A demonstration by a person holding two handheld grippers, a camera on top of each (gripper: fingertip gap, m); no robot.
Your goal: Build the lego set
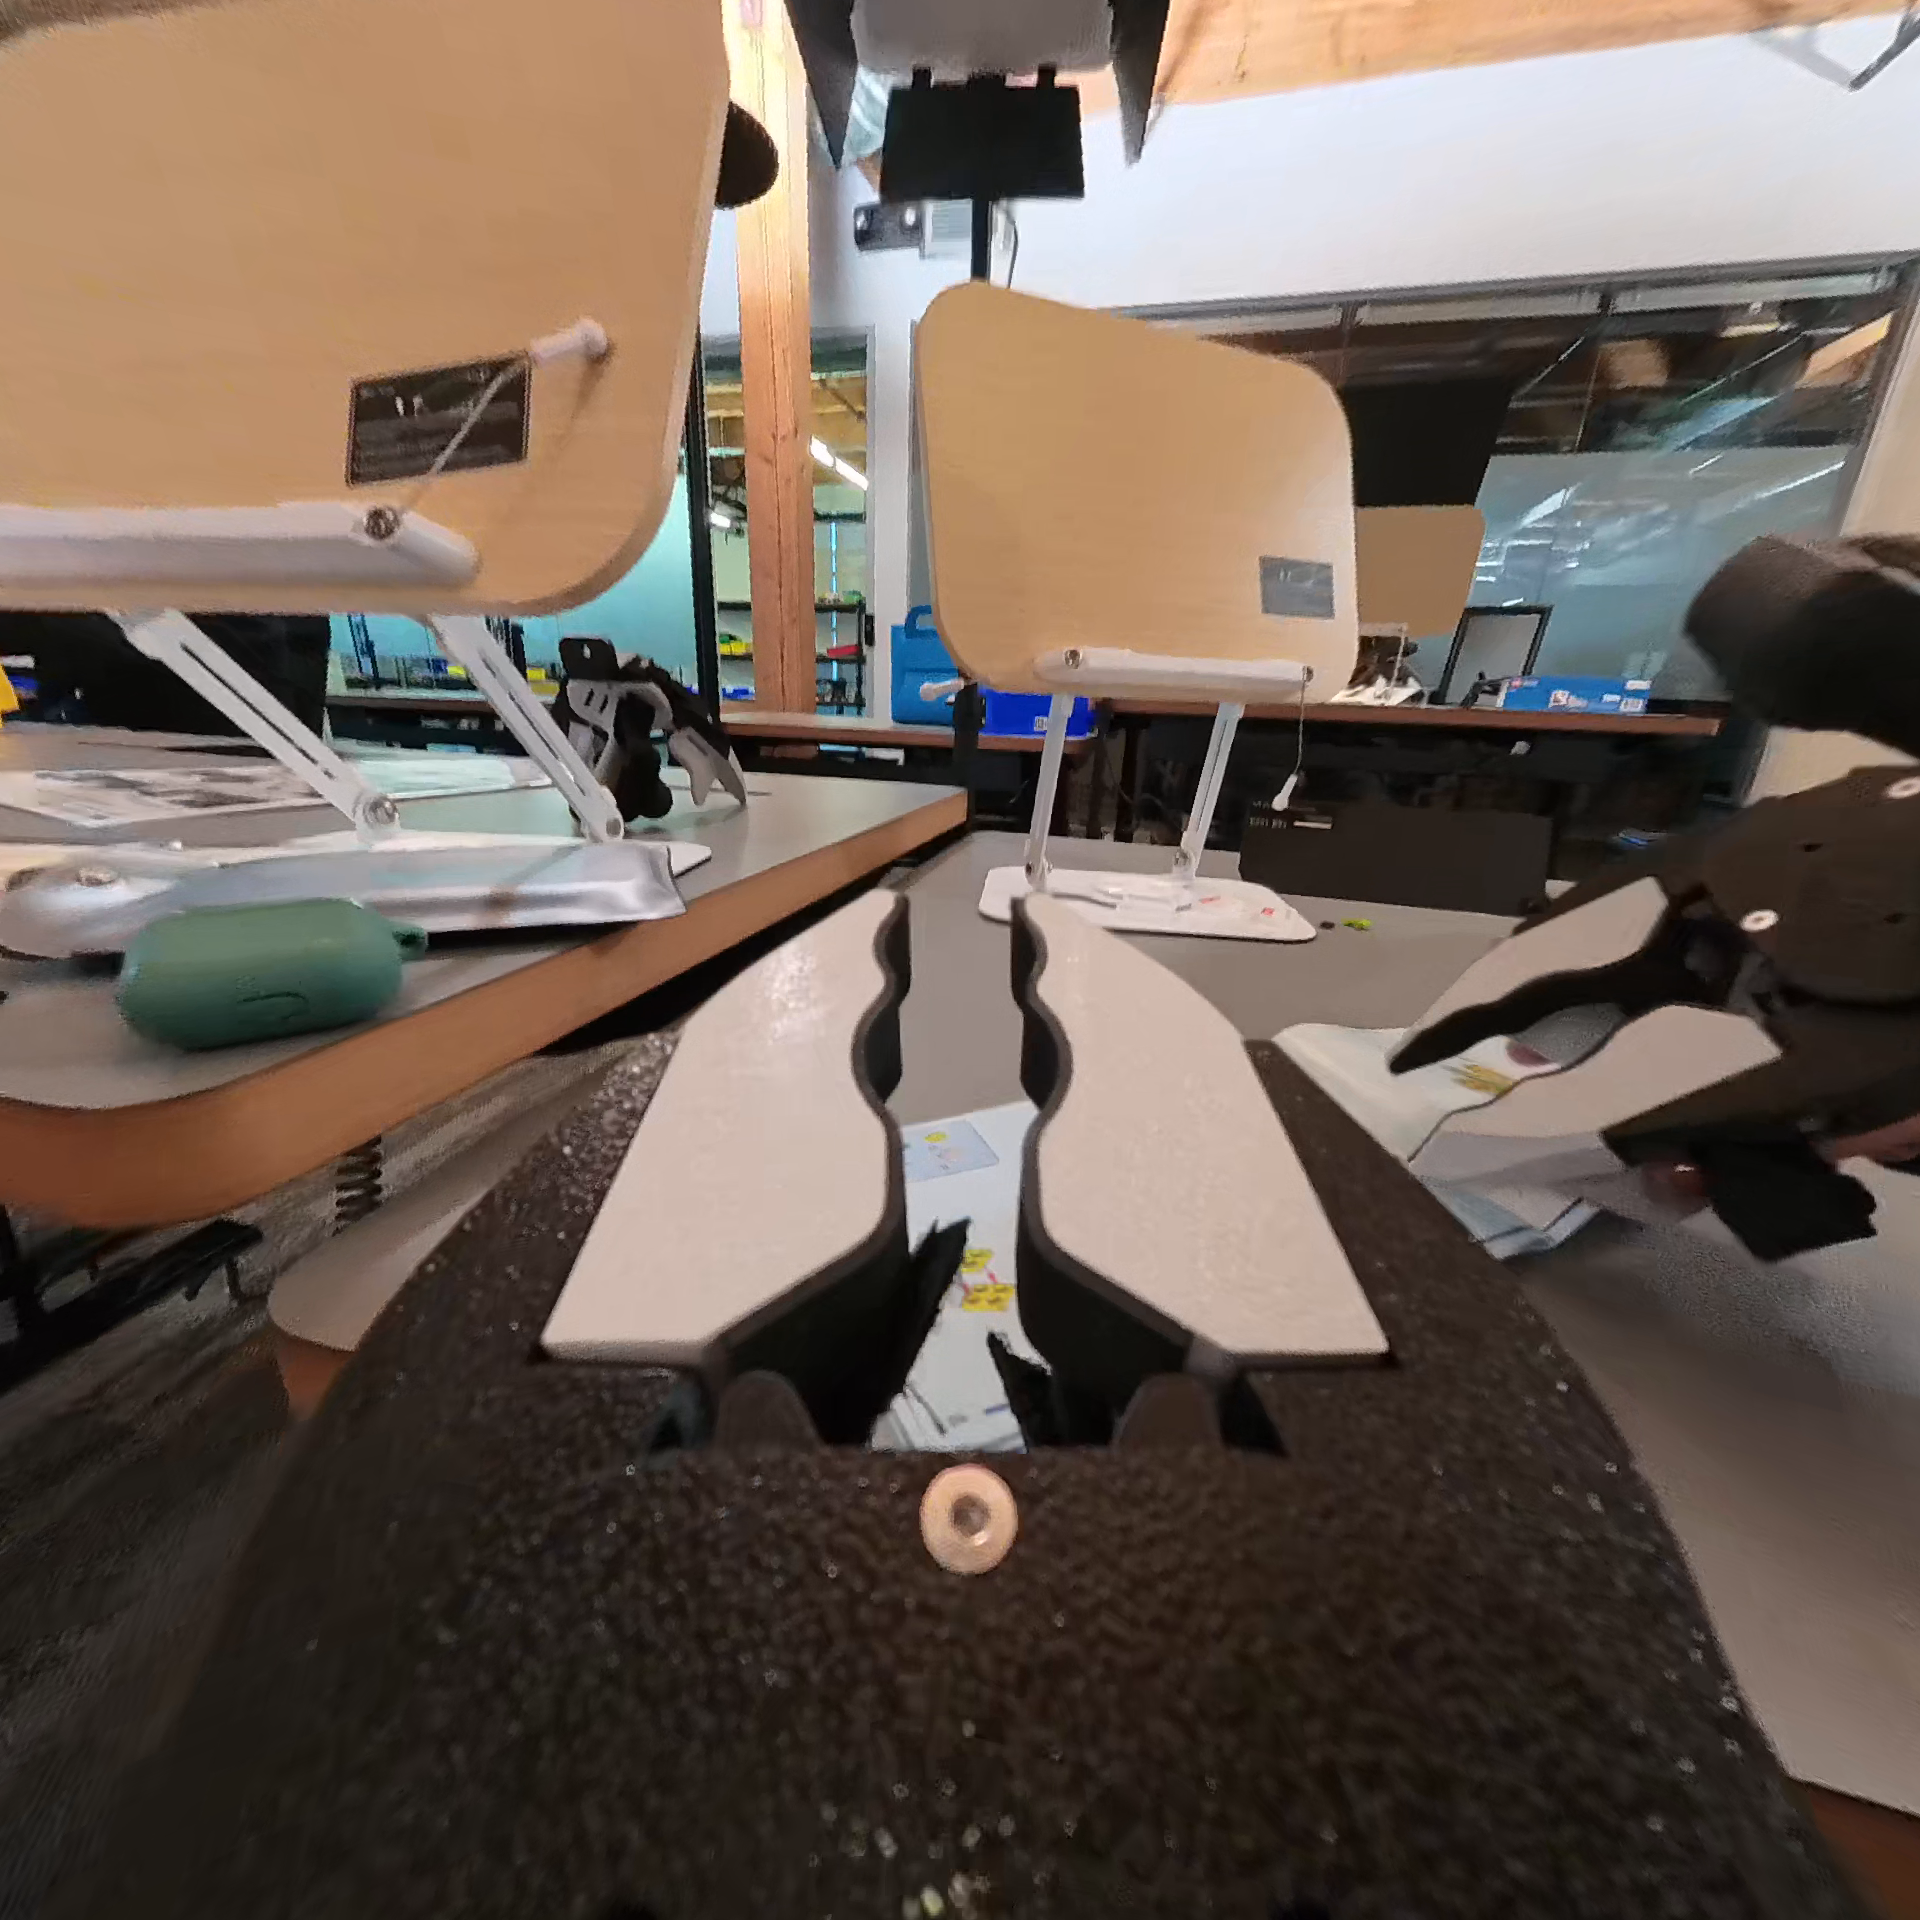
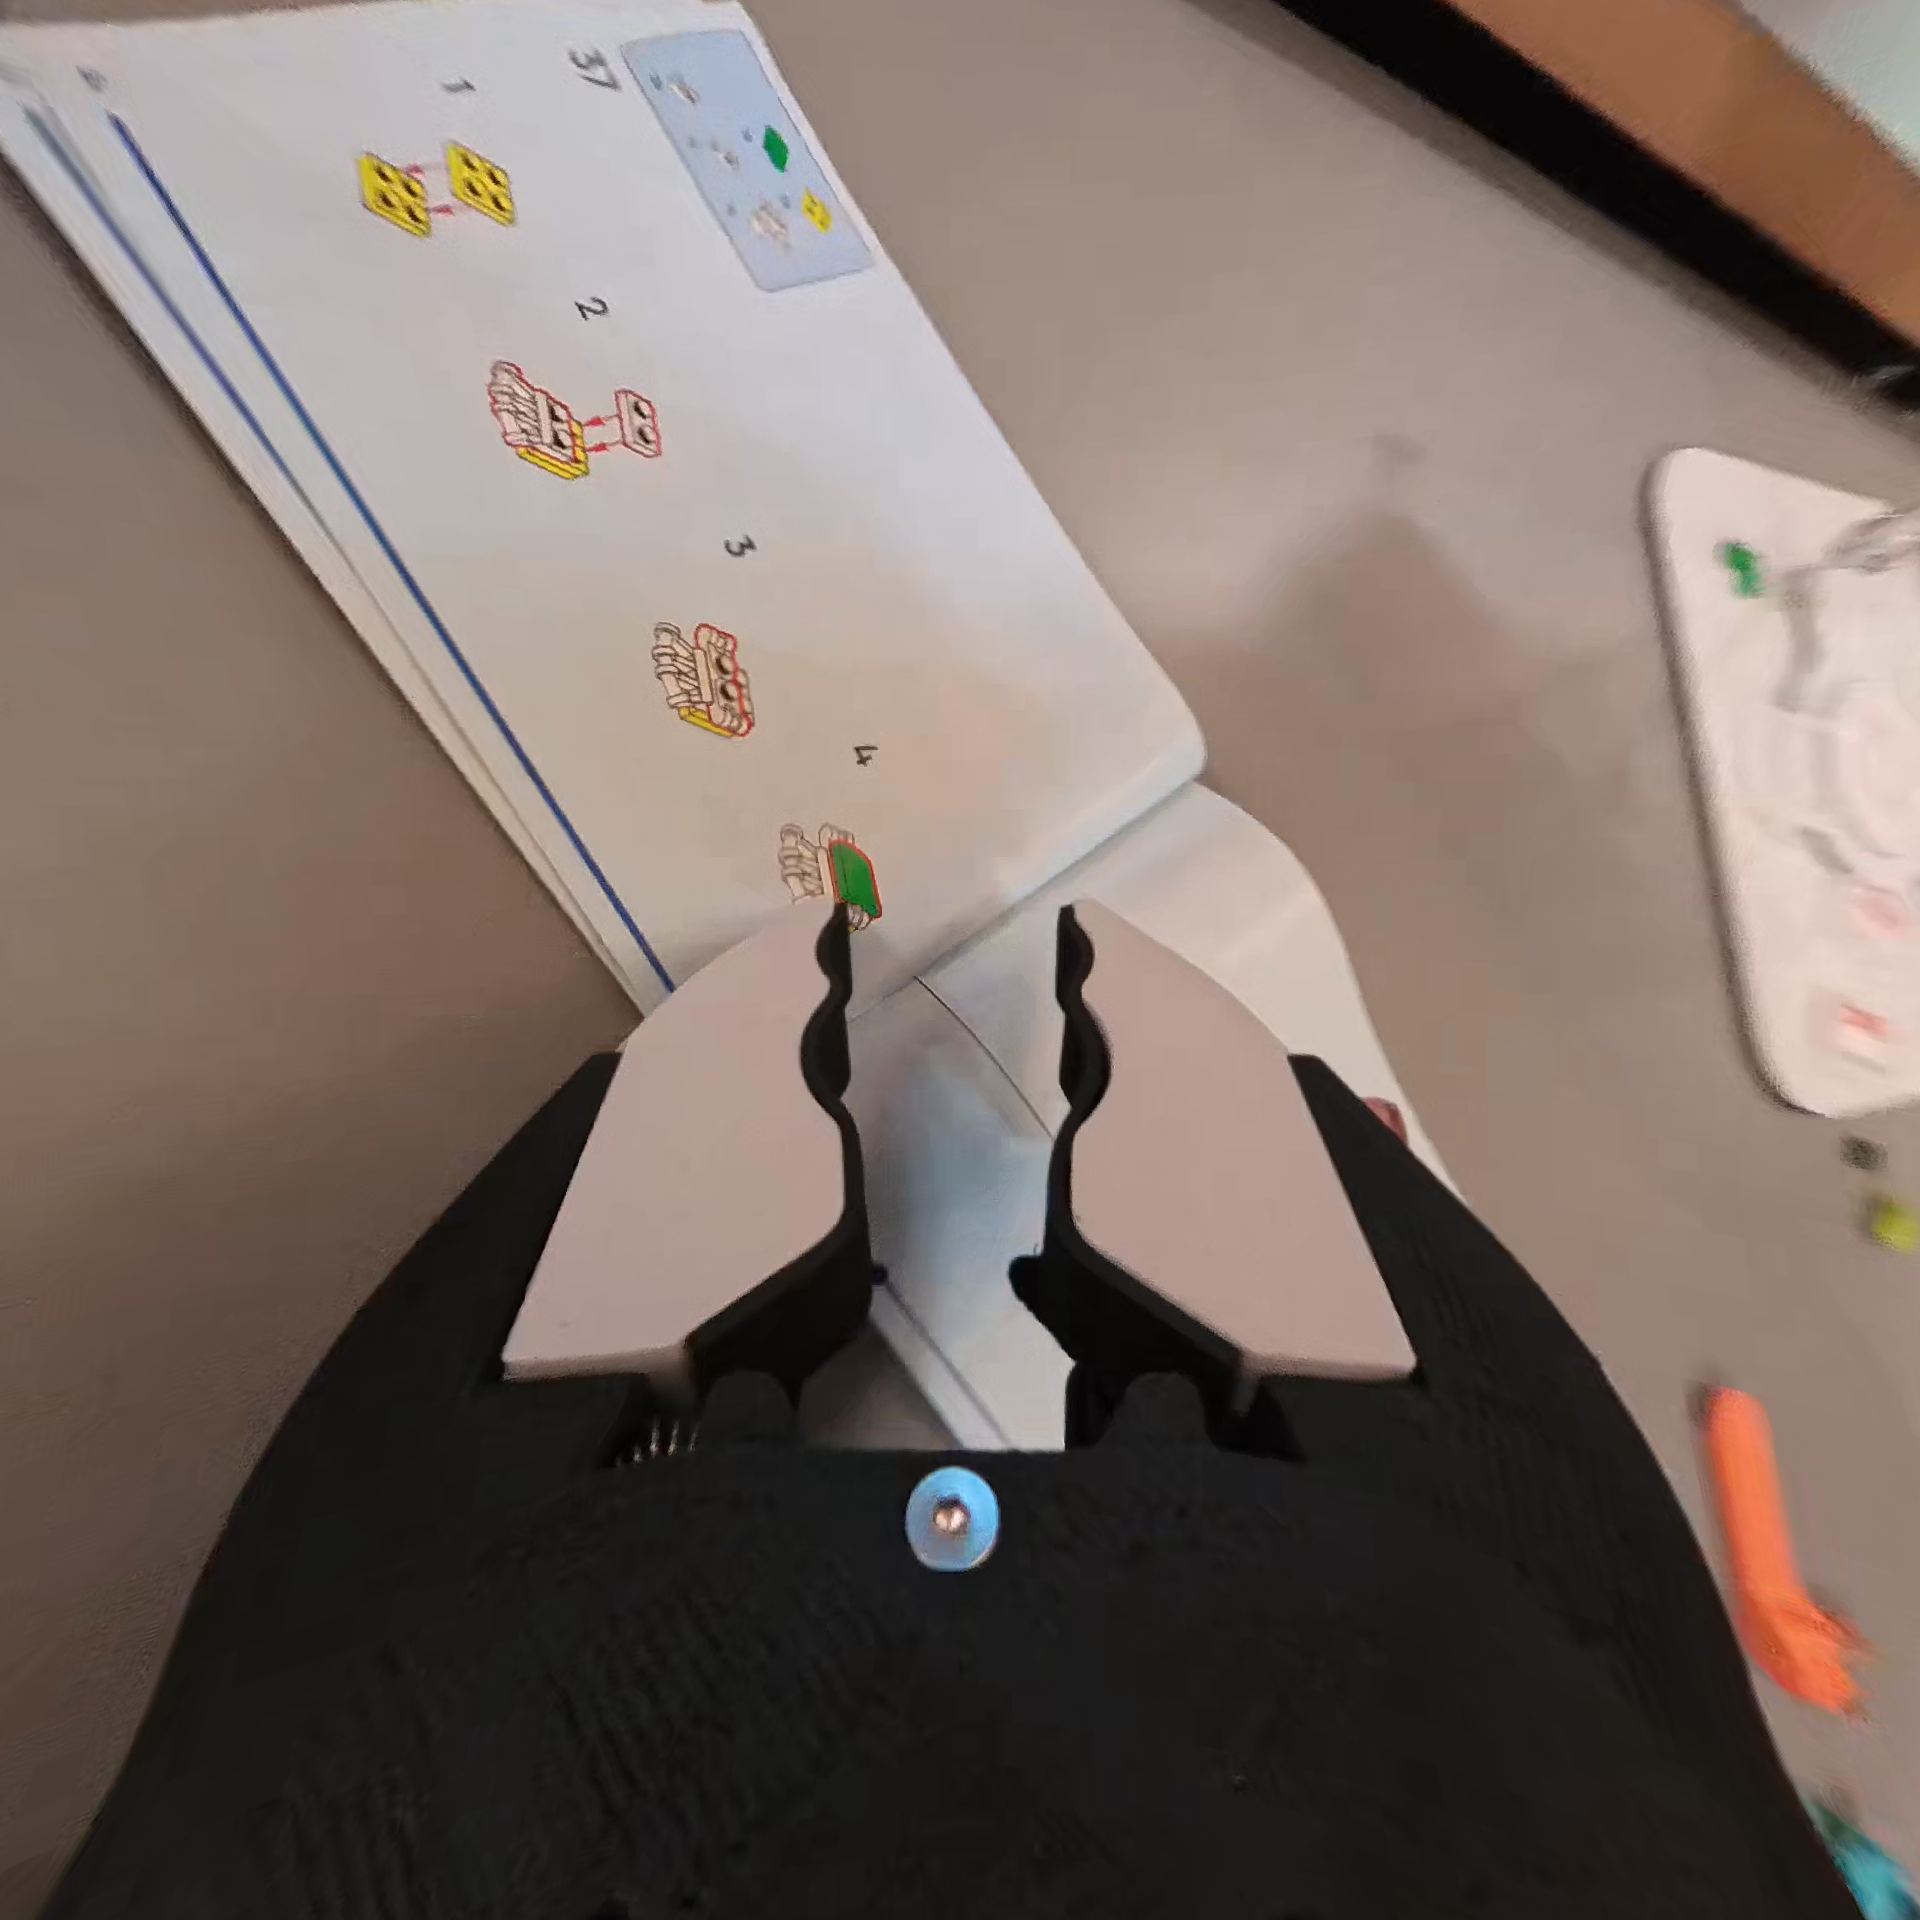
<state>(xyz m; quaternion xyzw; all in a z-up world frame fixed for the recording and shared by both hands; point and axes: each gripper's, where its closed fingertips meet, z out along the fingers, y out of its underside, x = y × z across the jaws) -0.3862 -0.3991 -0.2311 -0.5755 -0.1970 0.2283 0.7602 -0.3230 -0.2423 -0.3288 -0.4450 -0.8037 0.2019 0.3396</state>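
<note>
Hovering over the grey table (image 2: pixel 1299 364), we keep both grippers parted and bare: the right gripper (image 2: pixel 951 925) above the open instruction booklet (image 2: pixel 644 436), its white pages spreading toward eleven o'clock, the left gripper (image 1: pixel 961 914) facing a wooden book stand (image 1: pixel 1132 499) at twelve. An orange tool (image 2: pixel 1766 1548) lies at four o'clock.

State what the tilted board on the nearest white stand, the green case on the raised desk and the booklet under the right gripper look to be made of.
Tilted board: seemingly wood or wood-look laminate, matte; pale grain shows.
Green case: probably silicone or soft plastic; rounded, dull sheen.
Booklet: paper, smooth; thin printed pages that curl at the corner.
</note>
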